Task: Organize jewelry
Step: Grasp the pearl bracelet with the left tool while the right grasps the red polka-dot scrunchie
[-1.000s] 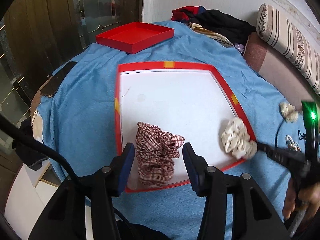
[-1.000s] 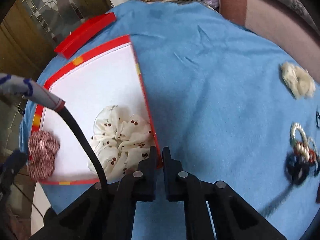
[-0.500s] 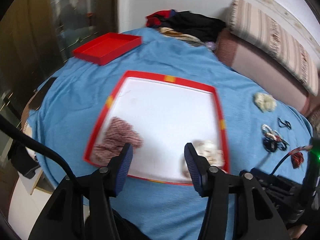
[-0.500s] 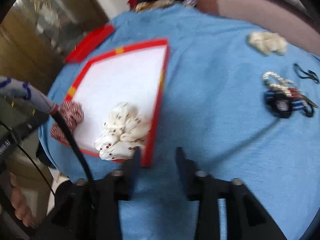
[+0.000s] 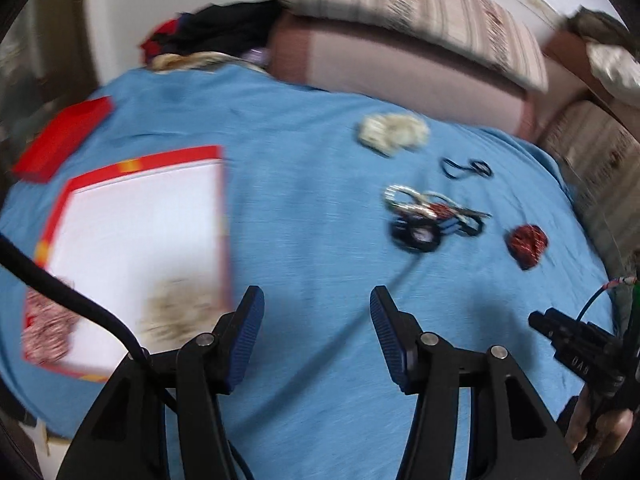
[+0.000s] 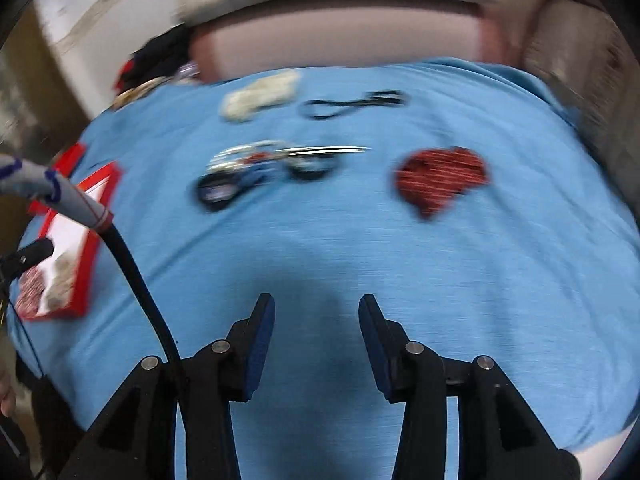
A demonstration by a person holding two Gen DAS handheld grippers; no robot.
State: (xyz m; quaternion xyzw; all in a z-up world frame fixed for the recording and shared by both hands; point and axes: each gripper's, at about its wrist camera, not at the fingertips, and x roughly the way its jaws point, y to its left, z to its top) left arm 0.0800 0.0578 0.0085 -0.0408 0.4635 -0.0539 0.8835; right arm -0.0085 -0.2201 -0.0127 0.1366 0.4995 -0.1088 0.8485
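A red-rimmed white tray (image 5: 132, 216) lies on the blue cloth at the left, holding a plaid scrunchie (image 5: 46, 330) and a cream cherry-print scrunchie (image 5: 180, 316). On the cloth lie a cream scrunchie (image 5: 392, 132), thin black hair ties (image 5: 466, 169), a pile of bracelets and bands (image 5: 428, 216) and a red scrunchie (image 5: 527, 242). My left gripper (image 5: 316, 304) is open and empty above bare cloth. My right gripper (image 6: 316, 312) is open and empty, short of the red scrunchie (image 6: 440, 180) and the pile (image 6: 264, 168). Both views are blurred.
A red box lid (image 5: 60, 140) lies at the far left. A heap of dark clothes (image 5: 224, 36) and a pink sofa with a striped cushion (image 5: 420, 12) border the far side. A black cable (image 5: 76, 304) crosses the tray's left part.
Both grippers swung right, away from the tray toward the loose items. The right gripper went from shut to open, leaving the cherry-print scrunchie in the tray.
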